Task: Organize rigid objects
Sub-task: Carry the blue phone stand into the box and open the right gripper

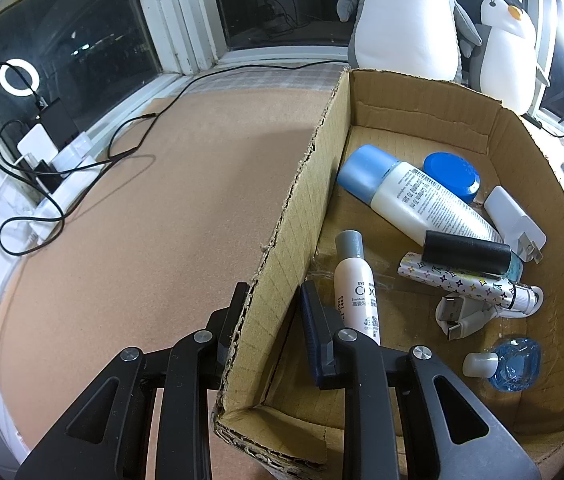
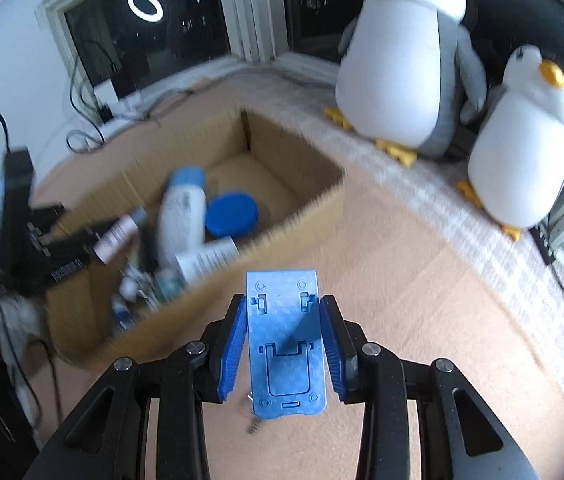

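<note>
Left gripper (image 1: 271,292): jaws straddle the near-left wall of the box (image 1: 306,200), one finger outside, one inside; both look pressed to the cardboard, so it is clamped on the wall.

Right gripper (image 2: 282,308): closed on a flat blue stand (image 2: 282,344), pads against its two long edges. The stand is held above the cork mat (image 2: 422,280), just short of the box's near wall; the right view is motion-blurred.

Box contents, near to far (left view):
- small clear blue bottle (image 1: 514,364) with white cap, lying at near right
- white spray bottle (image 1: 356,292) with grey cap, lying beside the inner finger
- coiled white USB cable (image 1: 466,316)
- patterned tube (image 1: 462,280), lying across the middle, its tip touching the cable
- black cylinder (image 1: 466,252) resting on top of the tube and the lotion bottle
- white charger (image 1: 514,220), prongs pointing near-right, against the right wall
- large white lotion bottle (image 1: 422,200) with light blue cap, lying diagonally
- blue round jar (image 1: 452,176) behind it, touching

Outside the box: the mat to the left is bare up to black cables (image 1: 121,152) and a white power strip (image 1: 69,176) by the window (image 1: 65,40). Ring light reflection (image 1: 19,77) in the glass. Two plush penguins (image 2: 402,60) stand on the sill behind the box, well apart from it
</note>
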The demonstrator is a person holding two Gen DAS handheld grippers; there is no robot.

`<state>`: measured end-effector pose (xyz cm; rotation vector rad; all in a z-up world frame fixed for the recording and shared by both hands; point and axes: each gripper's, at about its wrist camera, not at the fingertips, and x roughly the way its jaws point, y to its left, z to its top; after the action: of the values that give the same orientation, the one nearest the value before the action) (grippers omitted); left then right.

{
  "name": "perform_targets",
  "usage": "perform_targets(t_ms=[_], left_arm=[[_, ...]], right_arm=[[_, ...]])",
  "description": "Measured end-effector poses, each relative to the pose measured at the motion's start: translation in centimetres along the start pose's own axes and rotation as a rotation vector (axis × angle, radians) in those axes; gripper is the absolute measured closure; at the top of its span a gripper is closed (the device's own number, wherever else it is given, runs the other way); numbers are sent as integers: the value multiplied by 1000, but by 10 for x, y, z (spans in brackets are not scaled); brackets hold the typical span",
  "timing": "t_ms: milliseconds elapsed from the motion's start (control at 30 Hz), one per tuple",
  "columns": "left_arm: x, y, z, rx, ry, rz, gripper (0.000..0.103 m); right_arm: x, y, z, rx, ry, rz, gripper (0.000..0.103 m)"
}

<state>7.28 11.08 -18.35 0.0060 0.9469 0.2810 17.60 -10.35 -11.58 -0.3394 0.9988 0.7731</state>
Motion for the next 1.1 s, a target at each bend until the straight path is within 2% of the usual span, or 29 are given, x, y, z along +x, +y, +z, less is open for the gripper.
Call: perform_targets(t_ms=[200, 433, 767, 1033, 1067, 1100], left_arm=[[1, 0, 0, -4, 0, -2, 81], [1, -1, 0, -7, -1, -3, 81], [1, -1, 0, -10, -2, -6, 81], [1, -2, 1, -13, -3, -6, 81], [1, -2, 1, -13, -3, -7, 81], [1, -1, 0, -13, -3, -6, 81]], right_arm=[[-12, 20, 29, -13, -58, 23, 70], [-1, 44, 52, -26, -83, 28, 70], [38, 60, 66, -19, -42, 29, 70], [50, 64, 64, -12, -19, 30, 70], [50, 64, 65, -13, -20, 30, 67], [49, 65, 65, -14, -20, 28, 59]])
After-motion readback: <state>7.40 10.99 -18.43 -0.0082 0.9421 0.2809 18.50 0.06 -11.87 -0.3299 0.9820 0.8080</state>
